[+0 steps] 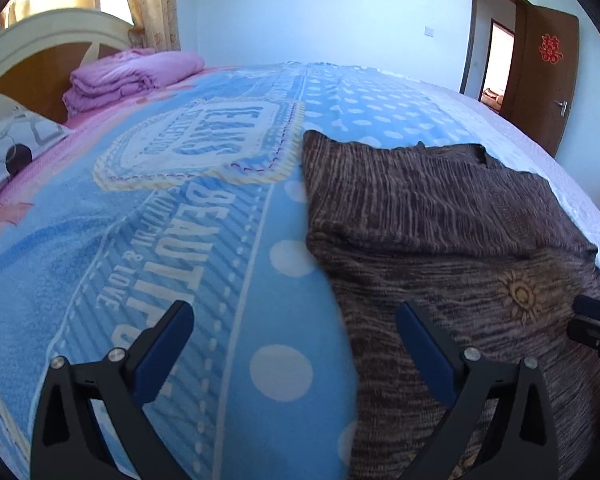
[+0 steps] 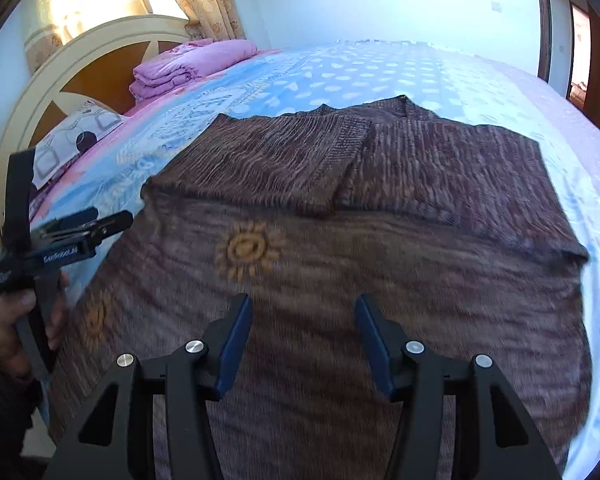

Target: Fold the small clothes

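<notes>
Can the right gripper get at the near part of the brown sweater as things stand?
Probably yes. The right gripper hangs open right over the brown sweater, which lies flat on the bed, with nothing between them. The left gripper is off to one side.

sweater (image 2: 340, 240): spread on the bed (image 2: 420, 76), near side
folded quilt (image 2: 188, 64): far left, by the headboard (image 2: 60, 76)
pillow (image 2: 72, 136): left, nearer than the quilt

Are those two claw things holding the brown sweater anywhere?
No. The left gripper and the right gripper are both open, empty, above the sweater.
</notes>
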`<action>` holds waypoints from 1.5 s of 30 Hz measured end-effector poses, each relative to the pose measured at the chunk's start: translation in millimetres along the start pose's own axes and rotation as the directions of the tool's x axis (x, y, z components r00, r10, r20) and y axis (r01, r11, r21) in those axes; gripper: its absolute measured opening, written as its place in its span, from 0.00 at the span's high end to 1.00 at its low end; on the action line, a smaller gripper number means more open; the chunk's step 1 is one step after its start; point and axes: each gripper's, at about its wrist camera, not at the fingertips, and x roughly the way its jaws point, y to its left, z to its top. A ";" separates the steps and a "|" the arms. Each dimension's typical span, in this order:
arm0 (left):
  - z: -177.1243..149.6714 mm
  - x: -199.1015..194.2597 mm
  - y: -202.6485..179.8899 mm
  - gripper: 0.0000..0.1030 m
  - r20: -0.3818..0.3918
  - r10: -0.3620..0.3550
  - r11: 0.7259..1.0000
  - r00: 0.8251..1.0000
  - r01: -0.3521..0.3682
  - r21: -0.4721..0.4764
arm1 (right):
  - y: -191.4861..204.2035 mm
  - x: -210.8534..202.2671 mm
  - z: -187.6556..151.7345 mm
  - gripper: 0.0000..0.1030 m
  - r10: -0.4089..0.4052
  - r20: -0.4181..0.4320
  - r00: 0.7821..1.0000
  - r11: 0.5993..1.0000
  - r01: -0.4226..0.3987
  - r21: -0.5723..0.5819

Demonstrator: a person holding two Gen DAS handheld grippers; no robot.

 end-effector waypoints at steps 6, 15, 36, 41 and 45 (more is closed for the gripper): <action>-9.1 -5.0 -9.7 0.00 -0.006 0.019 0.999 1.000 -0.018 0.049 | -10.6 -14.0 -19.5 0.47 -0.064 0.028 0.998 0.998 0.064 0.011; -19.2 -8.0 -12.3 0.00 -0.002 0.015 0.998 1.000 -0.015 0.063 | -20.7 -21.5 -37.4 0.46 -0.080 0.095 0.992 0.996 0.076 0.048; -49.0 -36.1 -28.4 0.00 -0.011 0.037 0.989 0.999 -0.035 0.140 | -18.3 -58.5 -82.2 0.45 -0.139 0.147 0.979 0.990 0.134 0.047; -55.7 -43.8 -30.7 0.00 -0.019 0.021 0.990 1.000 -0.018 0.140 | -14.3 -64.9 -93.2 0.45 -0.163 0.155 0.974 0.987 0.159 0.037; -65.2 -54.2 -30.2 0.00 -0.052 -0.010 0.992 0.999 0.016 0.126 | -11.6 -71.6 -97.9 0.45 -0.178 0.137 0.974 0.984 0.178 0.014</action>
